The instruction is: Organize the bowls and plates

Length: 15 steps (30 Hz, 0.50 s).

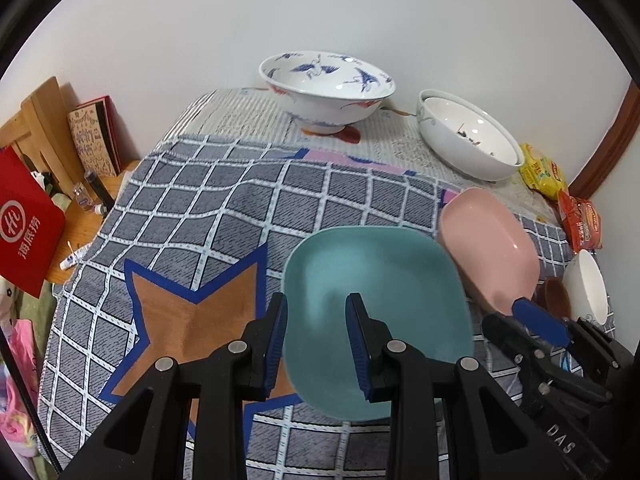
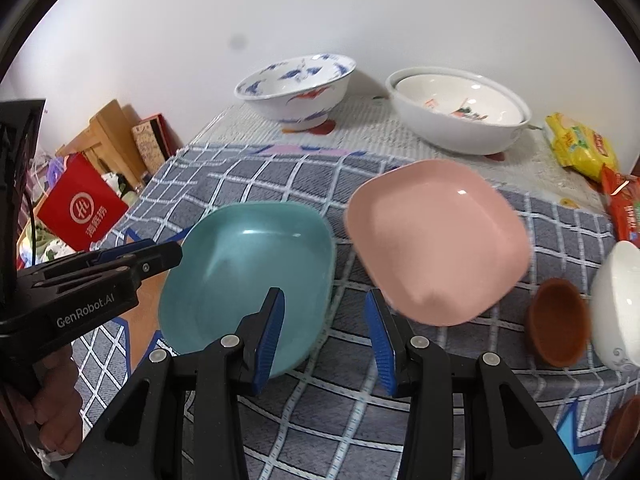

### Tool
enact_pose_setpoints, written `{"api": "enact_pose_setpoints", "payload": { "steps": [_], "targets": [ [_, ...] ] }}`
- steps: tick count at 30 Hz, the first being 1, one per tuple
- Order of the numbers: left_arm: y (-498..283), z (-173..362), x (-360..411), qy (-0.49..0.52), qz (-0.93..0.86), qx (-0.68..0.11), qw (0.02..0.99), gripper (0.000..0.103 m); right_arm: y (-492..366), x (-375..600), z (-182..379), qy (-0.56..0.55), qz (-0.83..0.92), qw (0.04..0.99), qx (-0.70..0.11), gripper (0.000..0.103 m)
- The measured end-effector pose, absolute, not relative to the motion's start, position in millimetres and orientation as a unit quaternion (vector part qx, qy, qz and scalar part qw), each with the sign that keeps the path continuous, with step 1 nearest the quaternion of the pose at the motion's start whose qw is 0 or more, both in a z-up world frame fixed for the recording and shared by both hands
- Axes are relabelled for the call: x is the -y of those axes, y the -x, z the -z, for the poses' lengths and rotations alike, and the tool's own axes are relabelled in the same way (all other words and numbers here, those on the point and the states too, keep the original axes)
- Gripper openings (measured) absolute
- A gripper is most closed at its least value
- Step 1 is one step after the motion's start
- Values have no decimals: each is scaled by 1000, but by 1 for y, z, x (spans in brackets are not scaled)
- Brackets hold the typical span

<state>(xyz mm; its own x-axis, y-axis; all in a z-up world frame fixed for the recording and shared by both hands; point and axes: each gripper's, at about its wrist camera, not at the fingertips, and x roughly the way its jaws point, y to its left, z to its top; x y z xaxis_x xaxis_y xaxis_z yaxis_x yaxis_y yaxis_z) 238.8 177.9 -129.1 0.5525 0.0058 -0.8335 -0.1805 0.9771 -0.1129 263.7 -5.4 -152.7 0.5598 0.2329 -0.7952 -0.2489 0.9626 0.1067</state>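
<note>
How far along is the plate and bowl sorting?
Done: one white bowl already nests in another by the wall. In hand: nothing; the left tool and right tool both stand open near the teal plate and pink plate. Left: both plates lie apart, and the crane bowl and brown cups stand loose.

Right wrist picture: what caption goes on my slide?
Open right gripper above checked cloth, between teal plate and pink plate.

Both wrist cams close, angled down; share teal plate (image 1: 376,320), pink plate (image 2: 436,240).
</note>
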Motion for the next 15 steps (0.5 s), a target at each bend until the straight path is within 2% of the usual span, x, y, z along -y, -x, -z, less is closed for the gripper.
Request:
{"api": "enact_pose_setpoints", "payload": {
  "steps": [8, 11, 15],
  "targets": [
    [-236, 101, -148, 82, -39, -449, 889, 29, -257, 47, 121, -3, -95, 900, -425, 48],
    [-238, 90, -137, 79, -33, -445, 891, 35, -255, 63, 109, -2, -81, 904, -420, 50],
    [-240, 77, -121, 67, -29, -434, 898, 35, -258, 80, 96, -7, -62, 906, -419, 53]
  ]
}}
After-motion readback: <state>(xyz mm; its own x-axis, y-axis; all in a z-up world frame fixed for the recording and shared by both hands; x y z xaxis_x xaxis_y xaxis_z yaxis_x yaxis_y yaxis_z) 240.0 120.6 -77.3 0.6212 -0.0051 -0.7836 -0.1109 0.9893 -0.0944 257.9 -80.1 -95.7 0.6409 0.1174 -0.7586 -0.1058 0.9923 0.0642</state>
